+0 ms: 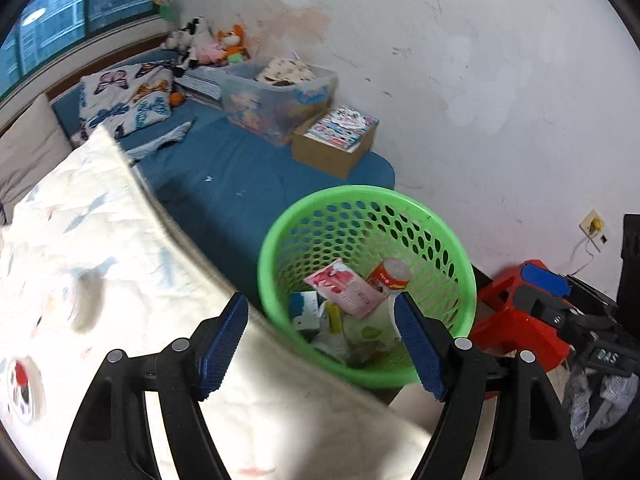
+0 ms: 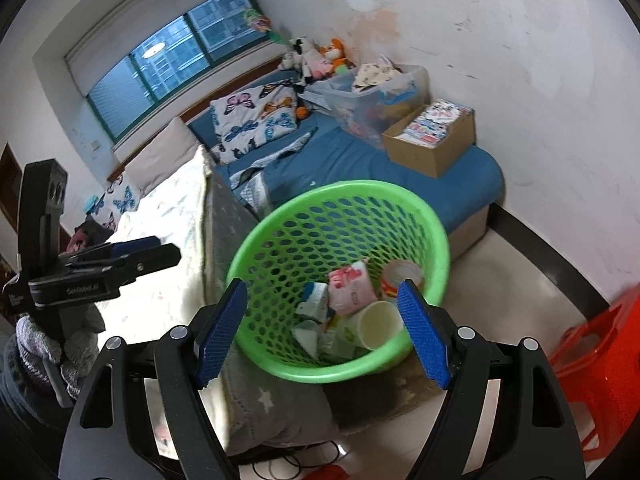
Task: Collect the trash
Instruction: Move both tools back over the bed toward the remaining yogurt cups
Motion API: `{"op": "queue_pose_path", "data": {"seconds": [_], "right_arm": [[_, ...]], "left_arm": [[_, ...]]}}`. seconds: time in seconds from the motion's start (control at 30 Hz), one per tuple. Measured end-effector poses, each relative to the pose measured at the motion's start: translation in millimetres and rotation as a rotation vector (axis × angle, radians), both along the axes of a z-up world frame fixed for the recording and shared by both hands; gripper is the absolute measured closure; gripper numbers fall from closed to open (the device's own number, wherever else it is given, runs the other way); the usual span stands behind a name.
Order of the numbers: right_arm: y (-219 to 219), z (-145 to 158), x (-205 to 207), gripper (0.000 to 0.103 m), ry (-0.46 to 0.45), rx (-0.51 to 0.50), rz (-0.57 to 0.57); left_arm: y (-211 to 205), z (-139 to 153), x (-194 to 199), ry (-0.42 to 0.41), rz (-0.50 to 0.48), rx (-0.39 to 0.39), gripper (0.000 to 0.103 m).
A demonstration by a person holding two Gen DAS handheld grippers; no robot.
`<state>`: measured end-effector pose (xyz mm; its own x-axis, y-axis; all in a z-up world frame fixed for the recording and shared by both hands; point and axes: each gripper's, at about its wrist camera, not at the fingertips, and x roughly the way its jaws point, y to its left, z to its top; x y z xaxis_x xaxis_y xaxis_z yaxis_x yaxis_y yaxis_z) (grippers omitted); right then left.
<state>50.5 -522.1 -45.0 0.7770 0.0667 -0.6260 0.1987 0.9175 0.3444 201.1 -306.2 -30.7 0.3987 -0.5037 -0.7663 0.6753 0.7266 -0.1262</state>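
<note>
Your left hand-held gripper (image 1: 320,344) has its jaws spread with nothing pinched between them; so does your right hand-held gripper (image 2: 322,332). Just beyond both sets of blue pads stands the green basket (image 2: 436,220), one perforated bin on the floor, tilted slightly toward you.

Inside it lies the collected trash: a pink wrapper (image 2: 352,288), one pale paper cup (image 2: 378,324) on its side, one red-and-white tub (image 1: 390,274), a blue-and-white carton (image 2: 316,302), and crumpled scraps at the bottom that are too blurred to count, perhaps three or four pieces.

To the left of your left pads, the white quilt (image 1: 100,248) hangs over the bed edge and covers the near side of the basket rim in the left wrist view. From the right wrist view, a grey star-patterned blanket (image 2: 256,396) fills the space under your left pad. To the right of the right gripper sits one red stool (image 2: 600,364), cut off by the frame edge.

Farther off, on the blue bed (image 1: 240,168), you have one cardboard box (image 1: 336,140) of booklets, one clear storage bin (image 1: 276,92), one butterfly pillow (image 1: 128,100), and a pile of plush toys (image 1: 212,42) under the window (image 2: 168,48).
</note>
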Motion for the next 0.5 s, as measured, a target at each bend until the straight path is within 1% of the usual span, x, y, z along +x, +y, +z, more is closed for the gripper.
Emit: {"op": "queue_pose_path", "data": {"seconds": [0.2, 0.37, 0.5], "right_arm": [[28, 7, 15, 0.025, -0.002, -0.024, 0.069], [53, 8, 31, 0.025, 0.004, -0.042, 0.13], [77, 10, 46, 0.025, 0.004, -0.05, 0.187]], "left_arm": [[52, 4, -7, -0.017, 0.079, -0.017, 0.03], [101, 4, -7, -0.02, 0.171, -0.034, 0.03], [138, 1, -4, -0.028, 0.246, -0.029, 0.03]]}}
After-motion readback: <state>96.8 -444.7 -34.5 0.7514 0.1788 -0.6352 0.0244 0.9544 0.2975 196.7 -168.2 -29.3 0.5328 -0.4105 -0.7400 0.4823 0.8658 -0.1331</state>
